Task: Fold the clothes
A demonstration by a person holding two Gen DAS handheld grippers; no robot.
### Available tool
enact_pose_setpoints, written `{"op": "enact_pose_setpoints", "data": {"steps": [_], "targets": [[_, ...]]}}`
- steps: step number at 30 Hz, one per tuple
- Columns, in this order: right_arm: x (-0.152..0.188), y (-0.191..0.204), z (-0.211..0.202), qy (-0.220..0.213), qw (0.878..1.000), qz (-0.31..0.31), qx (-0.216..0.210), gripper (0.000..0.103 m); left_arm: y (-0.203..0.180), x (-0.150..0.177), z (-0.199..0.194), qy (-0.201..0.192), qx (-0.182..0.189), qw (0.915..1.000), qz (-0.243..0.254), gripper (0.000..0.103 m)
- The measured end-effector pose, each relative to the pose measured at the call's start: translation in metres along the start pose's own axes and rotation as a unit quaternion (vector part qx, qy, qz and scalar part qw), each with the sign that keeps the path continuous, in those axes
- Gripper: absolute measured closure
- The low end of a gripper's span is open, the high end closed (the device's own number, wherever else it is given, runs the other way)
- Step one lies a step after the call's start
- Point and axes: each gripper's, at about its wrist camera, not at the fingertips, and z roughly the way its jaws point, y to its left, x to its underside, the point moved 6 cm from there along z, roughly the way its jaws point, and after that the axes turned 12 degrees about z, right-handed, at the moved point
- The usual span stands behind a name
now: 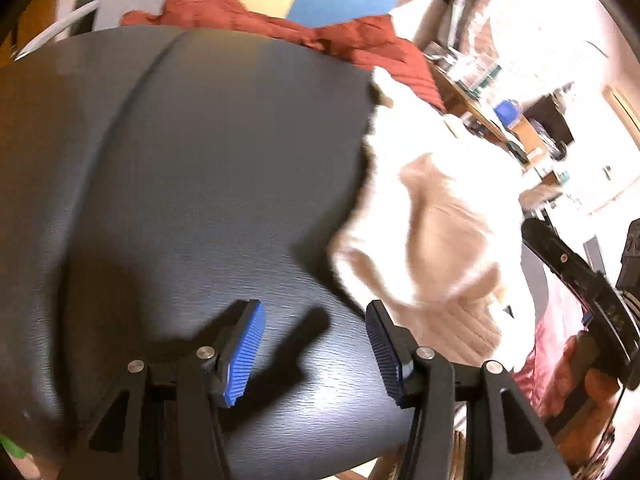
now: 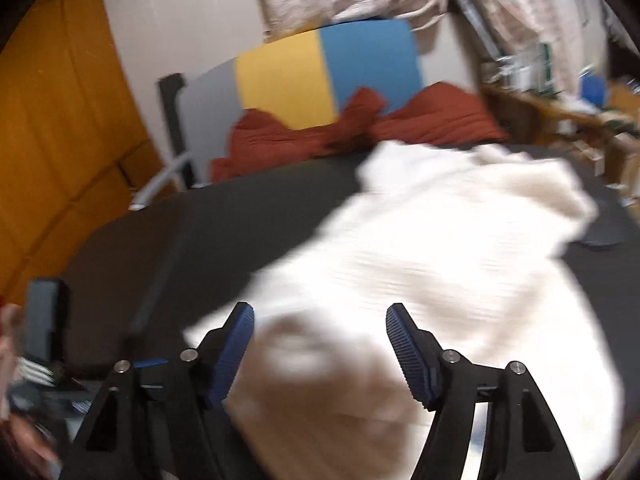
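L gripper (image 1: 316, 344) nearest, ribbed blue pads apart, nothing between, over bare black grained table (image 1: 192, 184). R gripper (image 2: 320, 344) also spread wide, above white knit sweater (image 2: 440, 248), blurred, soft & crumpled, on table's right part. Rust ribbed cloth (image 2: 432, 116) heaped at far edge
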Motion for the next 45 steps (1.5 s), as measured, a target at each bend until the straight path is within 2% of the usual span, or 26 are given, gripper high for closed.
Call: {"op": "enact_pose_setpoints", "data": {"steps": [3,5,9,13,16,18,21,24,27,29,31,33,35,36,37,38,41,45], "targets": [[0.008,-0.023,-0.010,0.010,1.000,0.006,0.024,0.033,-0.015,-0.002,0.005,0.003,-0.021,0.9991,0.038,0.050],[0.022,-0.046,-0.039,0.018,1.000,0.009,0.024,0.033,-0.020,-0.008,0.010,0.003,-0.037,0.9980,0.052,0.050],[0.022,-0.081,-0.053,0.037,0.999,0.013,0.021,0.033,-0.034,-0.018,0.001,-0.015,-0.051,0.9939,0.096,0.050],[0.016,-0.091,-0.044,0.061,0.998,-0.024,0.014,0.024,-0.051,-0.027,-0.013,-0.038,-0.062,0.9863,0.148,0.050],[0.015,-0.107,-0.044,0.052,0.997,-0.047,0.044,0.024,-0.065,-0.033,-0.019,-0.053,-0.075,0.9769,0.193,0.050],[0.007,-0.130,-0.044,0.052,0.998,0.001,0.028,0.024,-0.079,-0.038,-0.015,-0.051,-0.098,0.9633,0.245,0.049],[-0.010,-0.171,-0.043,0.043,0.994,0.097,-0.001,0.024,-0.095,-0.049,0.003,-0.034,-0.104,0.9539,0.279,0.049],[-0.019,-0.194,-0.040,0.050,0.990,0.134,0.009,0.040,-0.099,-0.057,0.012,-0.025,-0.131,0.9456,0.296,0.049],[-0.025,-0.207,-0.025,0.066,0.985,0.158,0.007,0.043,-0.092,-0.063,0.023,-0.014,-0.125,0.9501,0.285,0.050],[-0.026,-0.212,-0.013,0.081,0.981,0.178,-0.002,0.045,-0.091,-0.068,0.030,-0.010,-0.126,0.9490,0.289,0.050],[-0.032,-0.220,-0.005,0.078,0.977,0.197,-0.007,0.046,-0.091,-0.071,0.032,-0.016,-0.140,0.9434,0.300,0.050],[-0.040,-0.228,0.002,0.071,0.972,0.224,-0.020,0.046,-0.088,-0.072,0.028,-0.020,-0.151,0.9425,0.297,0.054],[-0.045,-0.237,0.007,0.069,0.961,0.264,-0.040,0.049,-0.083,-0.077,0.030,-0.019,-0.139,0.9503,0.278,0.064],[-0.048,-0.241,0.010,0.069,0.955,0.283,-0.050,0.063,-0.081,-0.080,0.031,-0.016,-0.129,0.9555,0.265,0.070],[-0.049,-0.243,0.013,0.074,0.952,0.290,-0.060,0.086,-0.078,-0.081,0.033,-0.012,-0.122,0.9590,0.256,0.080],[-0.050,-0.244,0.016,0.079,0.949,0.297,-0.069,0.089,-0.076,-0.081,0.035,-0.006,-0.120,0.9609,0.249,0.085],[-0.057,-0.242,0.012,0.080,0.948,0.296,-0.088,0.091,-0.072,-0.083,0.036,-0.005,-0.112,0.9643,0.240,0.096],[-0.071,-0.240,-0.017,0.042,0.945,0.301,-0.119,0.092,-0.068,-0.098,0.006,-0.063,-0.116,0.9670,0.217,0.097]]}}
